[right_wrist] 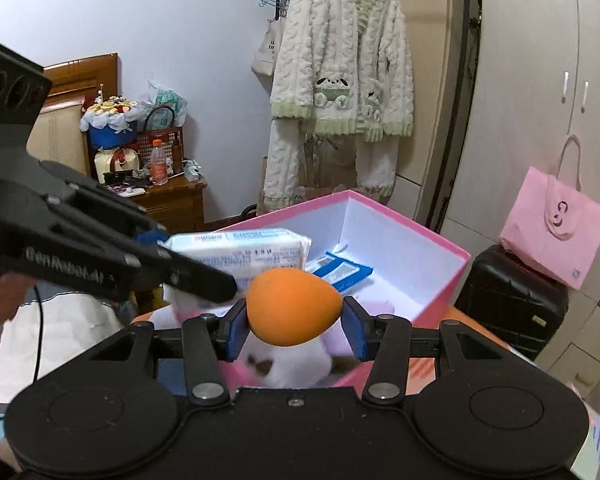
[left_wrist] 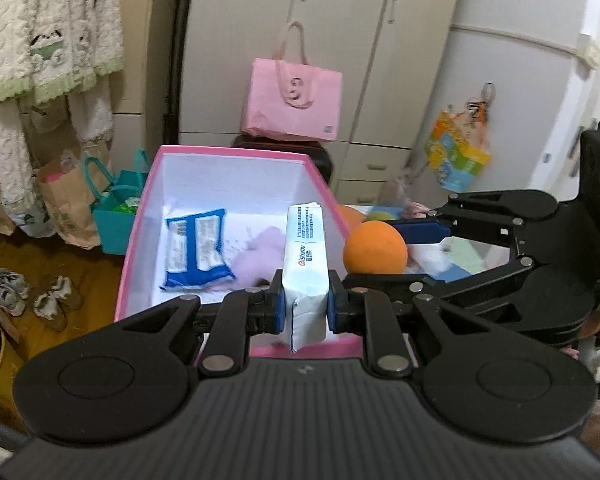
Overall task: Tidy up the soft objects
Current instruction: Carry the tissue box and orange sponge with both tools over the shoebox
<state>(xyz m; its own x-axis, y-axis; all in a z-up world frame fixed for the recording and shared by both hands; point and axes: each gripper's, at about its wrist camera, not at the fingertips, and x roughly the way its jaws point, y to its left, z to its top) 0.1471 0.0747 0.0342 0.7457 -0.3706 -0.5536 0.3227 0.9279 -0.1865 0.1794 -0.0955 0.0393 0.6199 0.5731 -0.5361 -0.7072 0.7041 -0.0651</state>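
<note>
From the left wrist, the left gripper clamps one pale tissue pack upright above the near rim of the pink box, where one blue-and-white packet lies beside something pale purple. From the right wrist, the right gripper pinches one orange egg-shaped sponge over the box's near edge; the left gripper crosses in front.

The pink box stands on a surface mostly hidden, perhaps an orange-topped table. A blue-and-white packet and something blurry pink lie on the box's floor.
</note>
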